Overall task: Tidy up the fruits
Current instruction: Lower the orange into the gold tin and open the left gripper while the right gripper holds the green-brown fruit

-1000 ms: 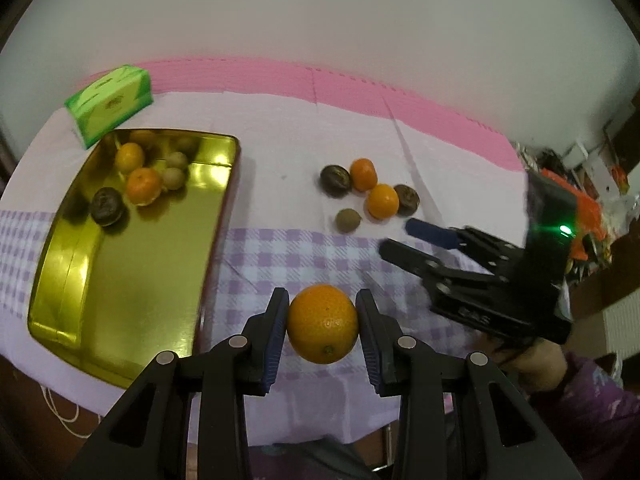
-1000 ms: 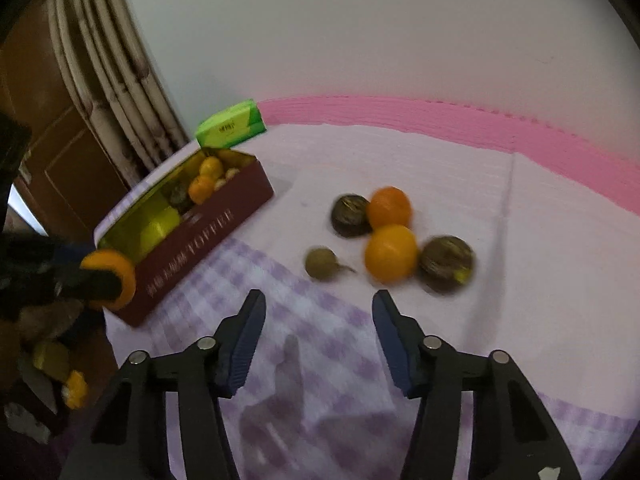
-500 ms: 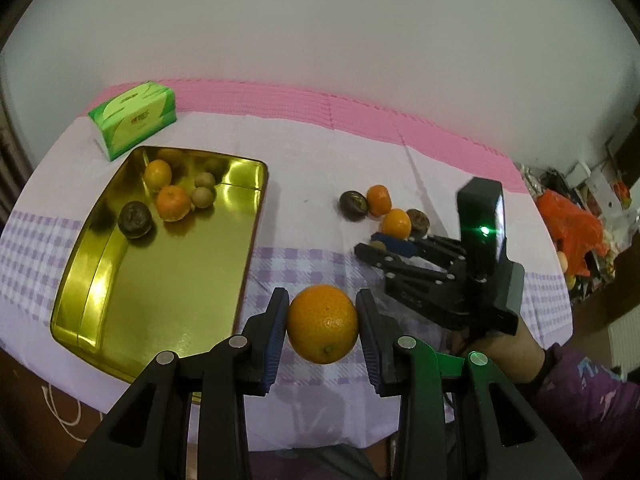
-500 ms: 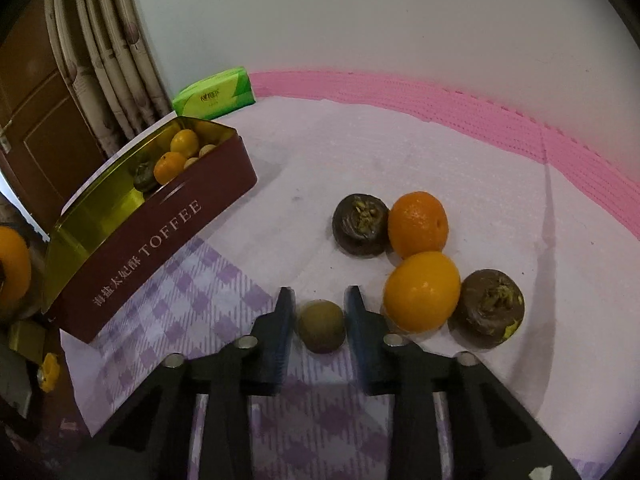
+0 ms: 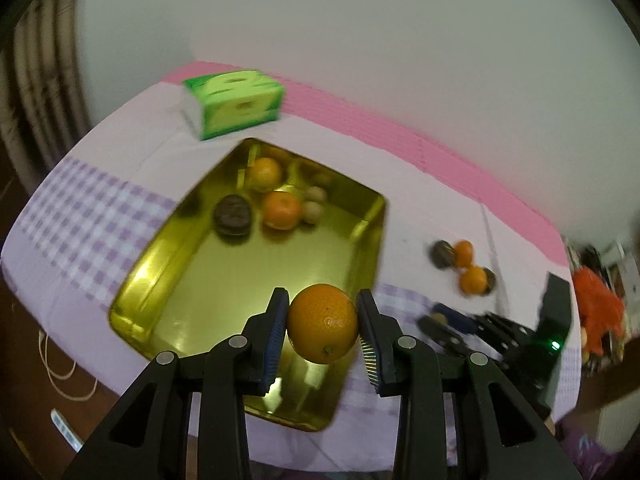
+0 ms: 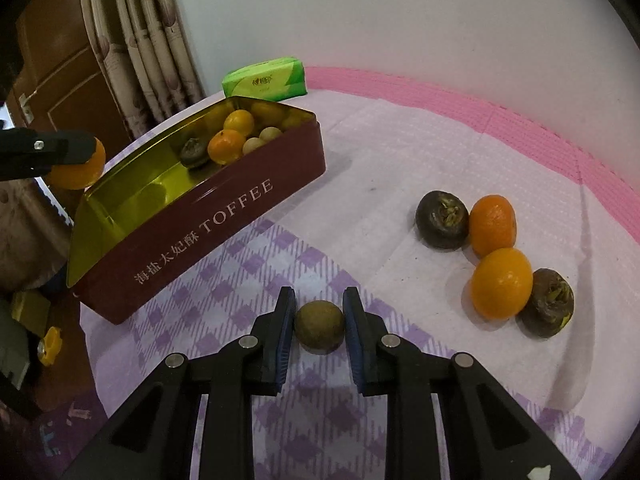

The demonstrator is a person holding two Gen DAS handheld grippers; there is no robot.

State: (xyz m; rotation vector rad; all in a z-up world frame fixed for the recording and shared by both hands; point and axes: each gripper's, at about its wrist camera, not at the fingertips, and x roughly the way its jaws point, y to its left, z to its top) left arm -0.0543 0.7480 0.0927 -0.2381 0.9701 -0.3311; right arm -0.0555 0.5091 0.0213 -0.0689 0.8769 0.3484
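Note:
My left gripper [image 5: 323, 326] is shut on a large orange [image 5: 322, 323] and holds it above the near end of the gold-lined toffee tin [image 5: 168, 280]. The tin holds two oranges, a dark fruit and small pale fruits at its far end [image 5: 280, 209]. My right gripper [image 6: 319, 327] is shut on a small brown-green fruit [image 6: 319, 326] just above the checked cloth. Two oranges [image 6: 500, 288] and two dark fruits [image 6: 441, 220] lie on the cloth to its right. The left gripper's orange also shows at the left of the right wrist view [image 6: 76, 166].
A green tissue pack [image 5: 234, 102] lies behind the tin near the wall. The tin's maroon side reads TOFFEE [image 6: 224, 216]. The table's edge runs close in front, with clutter on the floor at left [image 6: 48, 344]. A curtain and a door stand at left.
My left gripper has swung left with the orange, from over the cloth to over the tin. My right gripper went down, closed on the small brown-green fruit and holds it.

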